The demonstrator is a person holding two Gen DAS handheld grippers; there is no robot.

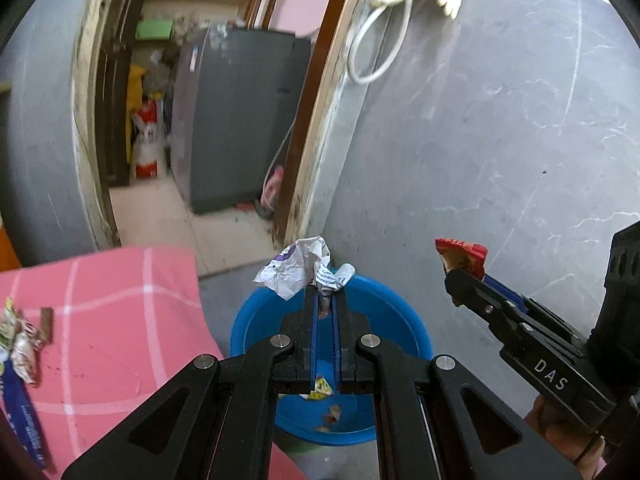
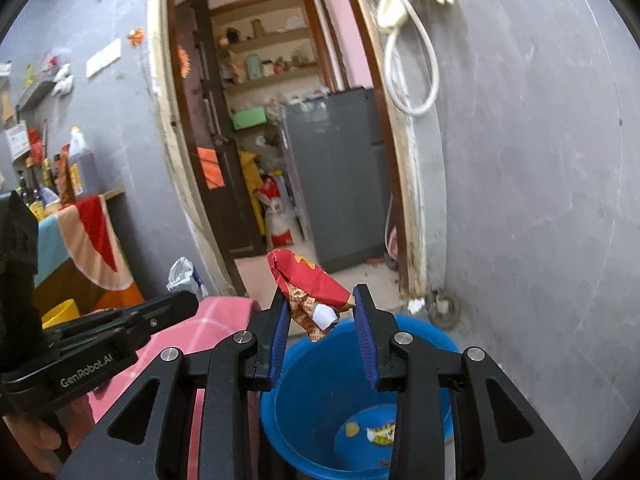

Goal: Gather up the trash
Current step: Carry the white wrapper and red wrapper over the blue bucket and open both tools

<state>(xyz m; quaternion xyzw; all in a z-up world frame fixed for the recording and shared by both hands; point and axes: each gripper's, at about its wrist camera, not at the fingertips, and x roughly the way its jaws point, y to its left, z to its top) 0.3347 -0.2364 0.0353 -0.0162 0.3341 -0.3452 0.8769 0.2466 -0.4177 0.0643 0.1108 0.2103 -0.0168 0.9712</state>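
My left gripper (image 1: 325, 300) is shut on a crumpled white wrapper (image 1: 298, 270) and holds it over the blue bucket (image 1: 256, 320). My right gripper (image 2: 322, 308) has its jaws partly apart, with a crumpled red wrapper (image 2: 310, 284) between the tips, touching the left finger, above the same blue bucket (image 2: 420, 332). The right gripper also shows in the left wrist view (image 1: 456, 280) with the red wrapper (image 1: 462, 254). The left gripper shows in the right wrist view (image 2: 192, 300) with the white wrapper (image 2: 184, 274). Some scraps lie in the bucket's bottom (image 2: 378, 434).
A pink checked cloth (image 1: 112, 320) covers a surface at left, with several wrappers (image 1: 24, 340) on it. A grey wall (image 1: 500, 140) stands on the right. A doorway leads to a grey appliance (image 1: 240, 120). A shelf with bottles (image 2: 60, 176) stands at far left.
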